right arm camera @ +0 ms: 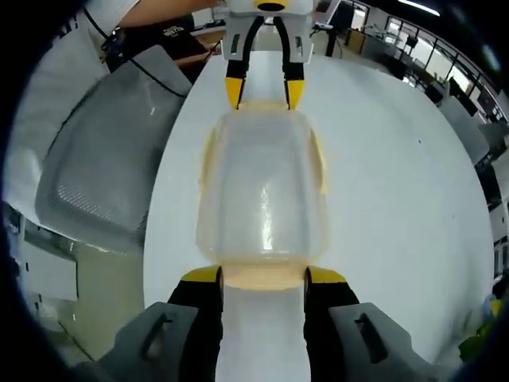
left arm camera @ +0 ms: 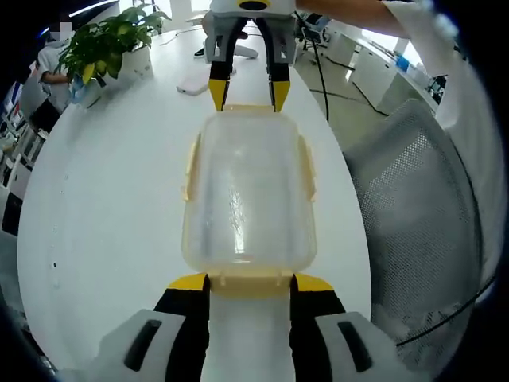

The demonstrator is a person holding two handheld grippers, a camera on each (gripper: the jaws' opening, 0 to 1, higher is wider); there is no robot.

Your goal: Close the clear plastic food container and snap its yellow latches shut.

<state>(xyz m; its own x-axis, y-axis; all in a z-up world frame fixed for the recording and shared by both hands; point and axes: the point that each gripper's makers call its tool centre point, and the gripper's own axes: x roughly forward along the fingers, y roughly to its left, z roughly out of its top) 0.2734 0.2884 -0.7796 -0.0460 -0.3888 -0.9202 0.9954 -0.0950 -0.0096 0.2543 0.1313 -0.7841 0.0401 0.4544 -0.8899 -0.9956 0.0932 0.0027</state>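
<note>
The clear plastic container [left arm camera: 248, 191] lies lengthwise on the white table [left arm camera: 103, 207] with its lid on. Yellow latches [left arm camera: 191, 165] run along its long sides and stick out slightly. My left gripper [left arm camera: 250, 282] is open at the near end, its yellow-tipped jaws either side of the end latch [left arm camera: 250, 280]. My right gripper [left arm camera: 249, 94] is open at the far end, tips at the container's edge. In the right gripper view the same container [right arm camera: 262, 191] lies between my right gripper [right arm camera: 264, 276] at the bottom and my left gripper [right arm camera: 262, 91] at the top.
A grey mesh chair [left arm camera: 421, 223] stands close to the table edge, also seen as the chair [right arm camera: 95, 167] in the right gripper view. A potted plant [left arm camera: 111, 44] and a small white object [left arm camera: 193, 83] sit at the table's far end. A person's sleeve [left arm camera: 413, 32] reaches in.
</note>
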